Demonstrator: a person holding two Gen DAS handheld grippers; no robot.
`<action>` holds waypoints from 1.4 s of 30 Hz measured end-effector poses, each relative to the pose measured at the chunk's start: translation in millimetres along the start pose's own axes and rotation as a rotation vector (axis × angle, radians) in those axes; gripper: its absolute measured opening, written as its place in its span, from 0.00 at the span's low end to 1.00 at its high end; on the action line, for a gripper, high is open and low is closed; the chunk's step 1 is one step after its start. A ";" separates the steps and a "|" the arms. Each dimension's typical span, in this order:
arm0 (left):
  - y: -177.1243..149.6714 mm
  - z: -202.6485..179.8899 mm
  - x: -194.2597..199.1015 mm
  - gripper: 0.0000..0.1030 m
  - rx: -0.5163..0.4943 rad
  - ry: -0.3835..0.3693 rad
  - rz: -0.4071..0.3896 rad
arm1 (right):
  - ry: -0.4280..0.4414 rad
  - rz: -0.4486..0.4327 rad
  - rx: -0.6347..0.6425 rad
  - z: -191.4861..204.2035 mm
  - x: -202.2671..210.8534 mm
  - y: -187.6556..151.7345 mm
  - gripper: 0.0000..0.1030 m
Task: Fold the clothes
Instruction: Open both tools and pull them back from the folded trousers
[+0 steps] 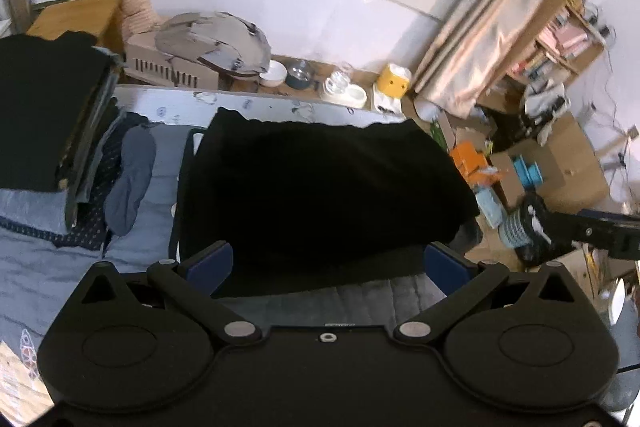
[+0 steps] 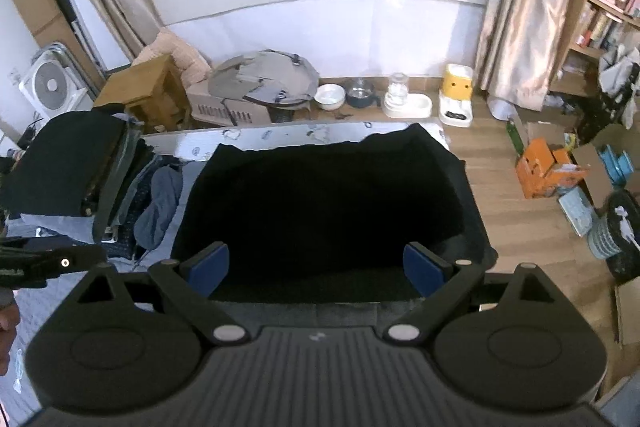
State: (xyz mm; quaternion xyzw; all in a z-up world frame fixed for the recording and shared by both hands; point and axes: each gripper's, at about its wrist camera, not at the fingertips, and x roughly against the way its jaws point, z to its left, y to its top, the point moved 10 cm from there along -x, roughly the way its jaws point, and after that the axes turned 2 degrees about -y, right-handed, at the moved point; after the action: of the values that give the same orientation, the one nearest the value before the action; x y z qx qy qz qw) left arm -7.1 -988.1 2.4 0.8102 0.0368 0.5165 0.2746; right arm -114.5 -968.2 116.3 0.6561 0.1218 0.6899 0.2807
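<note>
While the left wrist view catches the right gripper [image 1: 600,231] as a dark bar at the right edge of the frame, the right wrist view shows the left gripper [image 2: 40,265] at its left edge, plus a white fan [image 2: 50,87] in the upper left. Both sets of jaws stand wide open, holding nothing. A black garment [image 1: 320,187] lies spread across the middle of each frame on the blue bed [image 1: 40,267], its far hem wavy. Folded dark clothes [image 2: 64,163] are stacked at the left.
</note>
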 end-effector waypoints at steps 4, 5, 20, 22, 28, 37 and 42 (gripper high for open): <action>2.3 -2.5 8.1 1.00 -0.026 0.021 -0.007 | -0.008 0.015 -0.015 -2.6 -6.0 3.7 0.91; 3.3 -1.9 8.8 1.00 -0.024 0.023 -0.010 | -0.007 0.022 -0.010 -2.8 -9.0 4.9 0.91; 3.8 -25.2 -42.6 1.00 0.075 0.110 0.052 | 0.071 0.136 0.004 -46.7 -66.0 -5.7 0.91; 1.8 -32.4 -50.7 1.00 0.091 0.111 0.067 | 0.077 0.150 0.012 -54.9 -70.7 -8.6 0.91; -4.2 -53.6 -72.1 1.00 0.058 0.103 0.118 | 0.087 0.178 -0.014 -80.2 -74.0 -19.5 0.91; -11.0 -71.2 -82.1 1.00 0.033 0.083 0.128 | 0.069 0.175 -0.031 -96.1 -64.1 -30.9 0.91; -18.9 -76.3 -80.0 1.00 0.039 0.089 0.129 | 0.057 0.153 -0.020 -100.2 -46.0 -32.6 0.91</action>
State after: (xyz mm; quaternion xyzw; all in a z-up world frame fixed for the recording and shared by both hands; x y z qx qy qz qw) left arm -105.3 -968.5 -48.0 0.7924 0.0066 0.5677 0.2232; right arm -205.5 -946.8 49.4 0.6407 0.0724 0.7290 0.2299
